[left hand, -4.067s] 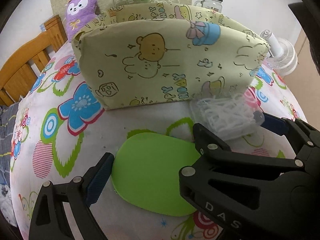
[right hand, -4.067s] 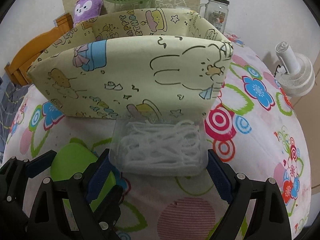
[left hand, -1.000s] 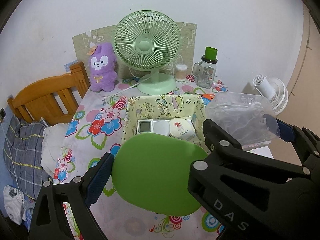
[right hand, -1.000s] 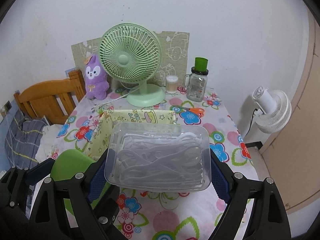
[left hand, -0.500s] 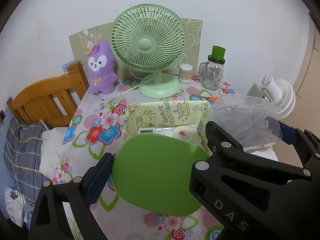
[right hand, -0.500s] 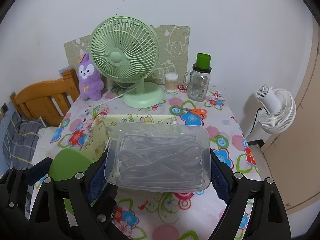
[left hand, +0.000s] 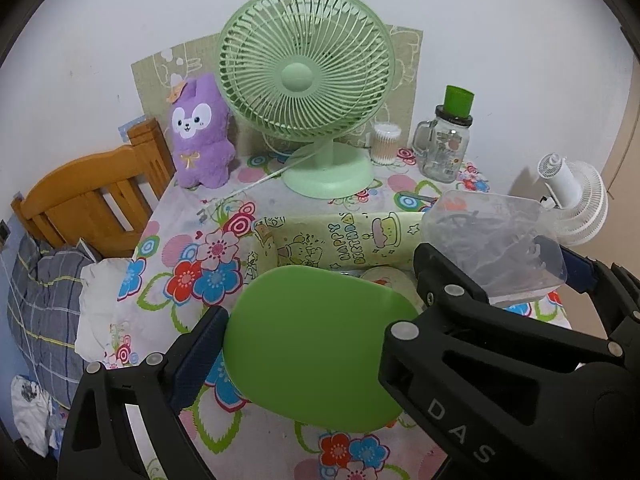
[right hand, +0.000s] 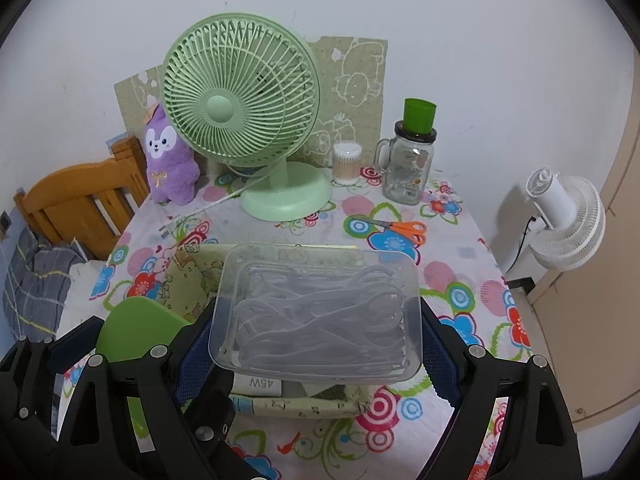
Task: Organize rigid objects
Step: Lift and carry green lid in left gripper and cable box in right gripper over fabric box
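two grippers are working at once: the left gripper (left hand: 316, 340) is clamping a flat green oval lid (left hand: 320, 344), the right gripper (right hand: 316, 340) is squeezing a clear plastic box of white hangers (right hand: 320, 312), both hovering over the near yellow fabric bin (left hand: 340, 236). i'd be lowering them level, side by side, before releasing.

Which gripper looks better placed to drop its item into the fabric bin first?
Probably the right. The right gripper holds the clear box directly above the bin. The left gripper holds the green item nearer the bin's left corner, partly over the tablecloth.
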`<state>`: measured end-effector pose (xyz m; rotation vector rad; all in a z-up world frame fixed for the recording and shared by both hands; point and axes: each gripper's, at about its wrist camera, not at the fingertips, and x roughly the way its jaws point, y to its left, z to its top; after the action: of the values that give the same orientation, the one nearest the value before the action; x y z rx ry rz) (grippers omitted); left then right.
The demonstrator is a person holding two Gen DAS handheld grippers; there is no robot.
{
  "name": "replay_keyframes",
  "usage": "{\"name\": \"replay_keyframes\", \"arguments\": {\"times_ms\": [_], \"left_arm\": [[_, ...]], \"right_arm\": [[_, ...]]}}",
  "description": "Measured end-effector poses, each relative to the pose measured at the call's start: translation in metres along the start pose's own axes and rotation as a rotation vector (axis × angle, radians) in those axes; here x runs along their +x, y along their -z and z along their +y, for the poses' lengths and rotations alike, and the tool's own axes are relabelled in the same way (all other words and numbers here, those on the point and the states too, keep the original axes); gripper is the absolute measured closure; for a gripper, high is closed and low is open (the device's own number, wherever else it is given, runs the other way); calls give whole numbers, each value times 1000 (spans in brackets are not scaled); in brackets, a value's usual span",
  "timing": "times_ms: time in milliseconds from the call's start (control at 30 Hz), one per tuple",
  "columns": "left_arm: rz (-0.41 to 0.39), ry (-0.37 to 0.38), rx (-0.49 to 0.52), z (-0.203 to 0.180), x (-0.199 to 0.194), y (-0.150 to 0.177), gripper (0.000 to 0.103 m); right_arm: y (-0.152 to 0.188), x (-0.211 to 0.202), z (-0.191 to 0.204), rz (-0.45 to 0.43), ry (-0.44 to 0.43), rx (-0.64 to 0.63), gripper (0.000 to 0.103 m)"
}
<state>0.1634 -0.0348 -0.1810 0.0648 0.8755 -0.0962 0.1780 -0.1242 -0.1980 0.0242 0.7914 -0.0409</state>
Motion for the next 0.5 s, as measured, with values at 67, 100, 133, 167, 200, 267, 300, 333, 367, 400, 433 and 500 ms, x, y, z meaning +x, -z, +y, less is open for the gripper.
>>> {"name": "replay_keyframes", "arguments": {"times_ms": [67, 100, 133, 167, 200, 267, 300, 333, 367, 400, 433, 500], "left_arm": [[9, -4, 0, 0, 8, -2, 6], [12, -6, -1, 0, 11, -2, 6], [16, -5, -1, 1, 14, -3, 6], [22, -5, -2, 1, 18, -3, 6], [26, -4, -2, 0, 22, -4, 6], [34, -4, -1, 0, 28, -5, 6], [37, -4, -2, 0, 31, -6, 6], [43, -3, -4, 0, 34, -7, 6], [49, -3, -6, 1, 38, -7, 6], [55, -4, -9, 2, 42, -7, 6], [62, -4, -11, 2, 45, -8, 6], [71, -16, -17, 3, 51, -8, 6]], "right_arm": [[-1, 7, 0, 8, -3, 0, 14], [-2, 11, 0, 12, -3, -1, 14], [-2, 15, 0, 15, -2, -4, 14], [-3, 18, 0, 17, -2, -5, 14], [-3, 21, 0, 20, -1, -7, 14], [-4, 28, -1, 27, -1, -7, 14], [-4, 32, -1, 33, -1, -7, 14], [-4, 36, -1, 40, -2, -8, 14], [-5, 40, 0, 46, -2, -10, 14], [-6, 43, 0, 50, -1, -12, 14], [-6, 47, 1, 58, -3, -15, 13], [-6, 54, 1, 70, -7, -18, 13]]}}
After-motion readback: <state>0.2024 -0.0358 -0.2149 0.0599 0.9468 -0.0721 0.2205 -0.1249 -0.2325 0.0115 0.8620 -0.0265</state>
